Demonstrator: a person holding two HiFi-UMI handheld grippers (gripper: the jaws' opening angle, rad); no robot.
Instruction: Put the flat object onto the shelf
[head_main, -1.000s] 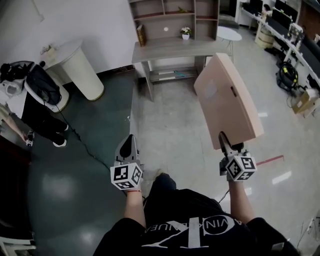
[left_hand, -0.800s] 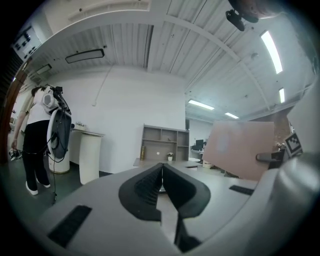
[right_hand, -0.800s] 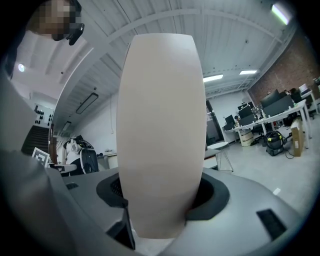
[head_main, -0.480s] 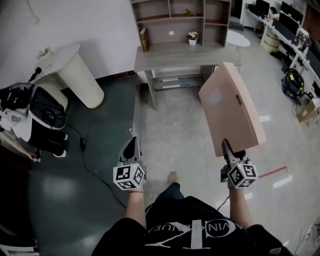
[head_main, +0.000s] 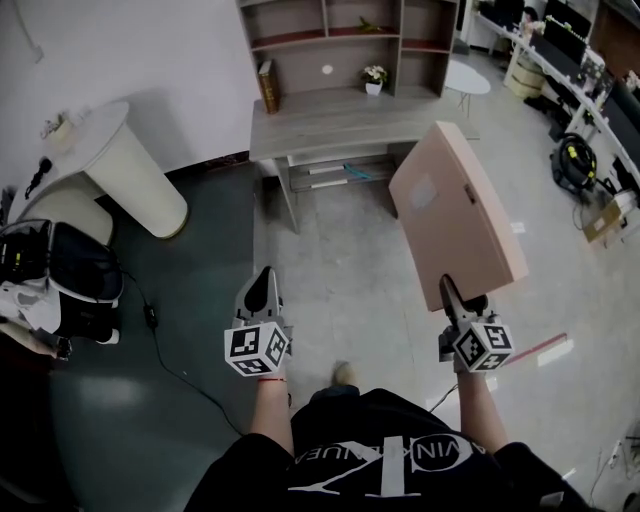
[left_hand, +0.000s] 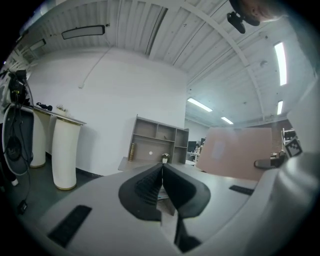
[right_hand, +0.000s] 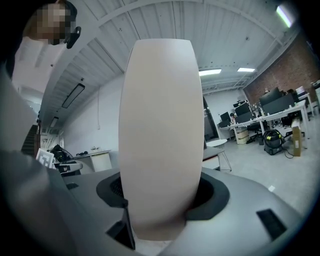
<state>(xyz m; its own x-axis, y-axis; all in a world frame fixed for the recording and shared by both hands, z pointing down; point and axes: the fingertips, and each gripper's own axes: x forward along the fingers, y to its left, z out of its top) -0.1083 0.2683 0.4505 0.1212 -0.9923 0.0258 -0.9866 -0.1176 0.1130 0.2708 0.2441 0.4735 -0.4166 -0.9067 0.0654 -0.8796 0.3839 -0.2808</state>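
Note:
A flat tan cardboard box stands on edge, held up in front of me by my right gripper, whose jaws are shut on the box's lower edge. In the right gripper view the box fills the middle and hides what lies ahead. My left gripper hangs at the left with its jaws shut on nothing; its black pads meet. The grey shelf unit with open compartments stands on a desk against the far wall, and shows again as the shelf in the left gripper view.
A white round pedestal table stands at the left wall, with a black bag near it and a cable across the dark floor. A small round table sits right of the desk. Workbenches with equipment line the far right.
The view has shifted as I step toward the desk; the shelf sits a little lower and more central. Both grippers keep their hold and spacing.

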